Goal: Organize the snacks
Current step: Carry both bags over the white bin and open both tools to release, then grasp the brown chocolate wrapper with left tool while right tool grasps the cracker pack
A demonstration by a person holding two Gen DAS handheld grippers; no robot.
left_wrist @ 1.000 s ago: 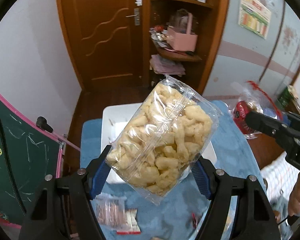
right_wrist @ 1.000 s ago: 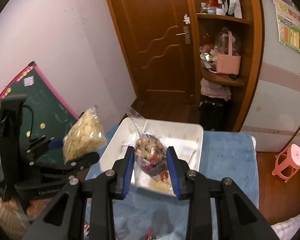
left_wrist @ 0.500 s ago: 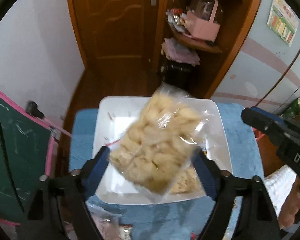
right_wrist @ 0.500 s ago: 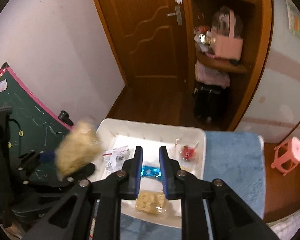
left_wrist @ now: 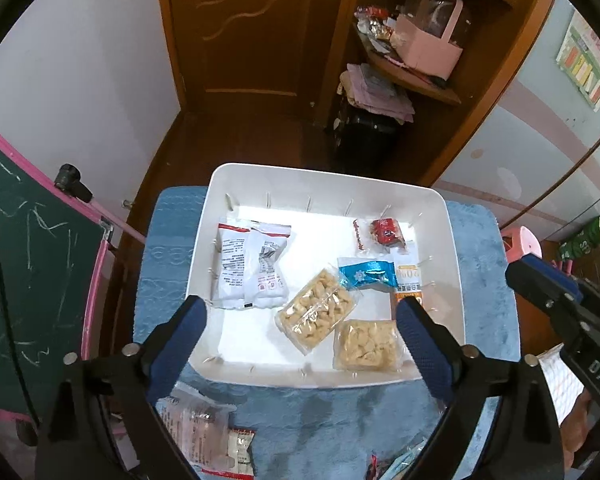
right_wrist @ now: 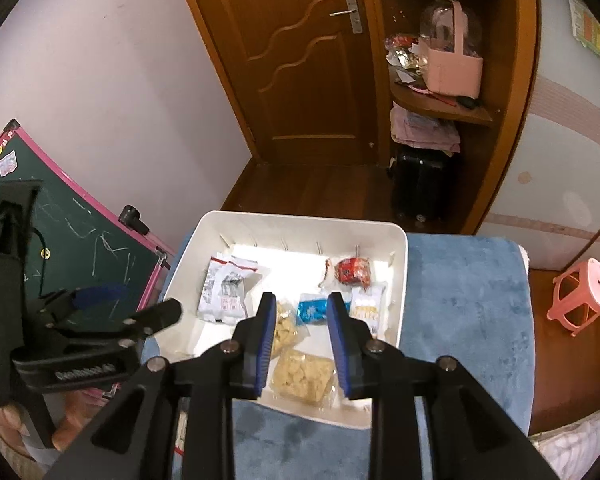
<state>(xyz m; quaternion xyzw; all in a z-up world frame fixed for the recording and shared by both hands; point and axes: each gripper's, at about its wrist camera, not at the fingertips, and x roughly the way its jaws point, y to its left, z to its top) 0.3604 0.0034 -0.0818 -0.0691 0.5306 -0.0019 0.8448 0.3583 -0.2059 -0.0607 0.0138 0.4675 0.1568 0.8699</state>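
Two hand-held grippers are hovering over a white tray [left_wrist: 204,240] sitting on a blue cloth [left_wrist: 484,280] at mid-frame. The left gripper [left_wrist: 302,316] is spreading its jaws wide, with nothing pinched between them; the right gripper [right_wrist: 302,312] is opening from a narrow gap, also gripping nothing. Lying in the tray are two white packets [left_wrist: 252,264] at the left, a red snack [left_wrist: 386,232] at the upper right, a blue wrapper [left_wrist: 366,274] at centre, an orange-and-white packet [left_wrist: 408,276] beside it, and two clear bags of puffed snacks [left_wrist: 320,308] [left_wrist: 366,346] toward the near edge. More packets [left_wrist: 204,428] are lying on the cloth at the lower left of the left view. A green chalkboard [right_wrist: 80,240] is leaning at the left, a pink stool [right_wrist: 580,296] standing at the right.
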